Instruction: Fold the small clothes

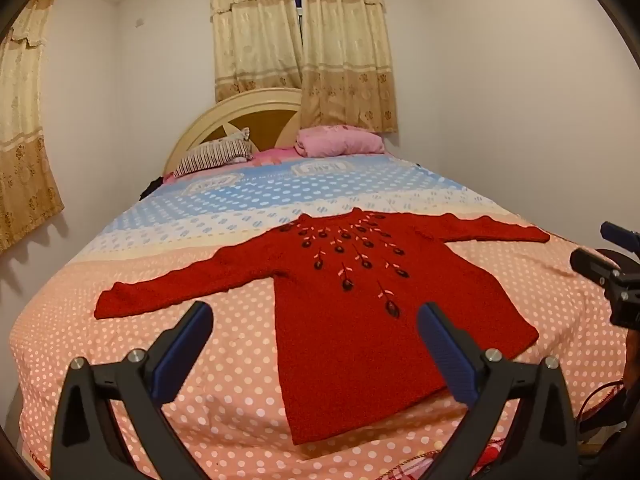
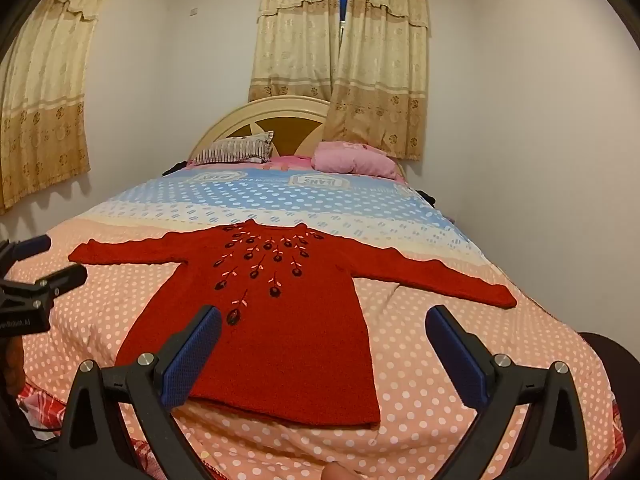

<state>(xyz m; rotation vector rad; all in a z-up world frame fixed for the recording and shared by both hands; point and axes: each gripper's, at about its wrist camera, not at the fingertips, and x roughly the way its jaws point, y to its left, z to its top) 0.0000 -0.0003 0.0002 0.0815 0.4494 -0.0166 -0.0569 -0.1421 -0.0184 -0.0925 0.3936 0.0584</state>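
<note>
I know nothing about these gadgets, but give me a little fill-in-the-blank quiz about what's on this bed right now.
1. The red sweater lies spread flat with both sleeves stretched ____.
2. The left gripper and the right gripper both have their jaws ____.
3. Near the headboard, beside the striped pillow, sits a pillow coloured ____.
4. The bedsheet under the sweater's hem is printed with white ____.

Missing words: out; open; pink; dots
</note>
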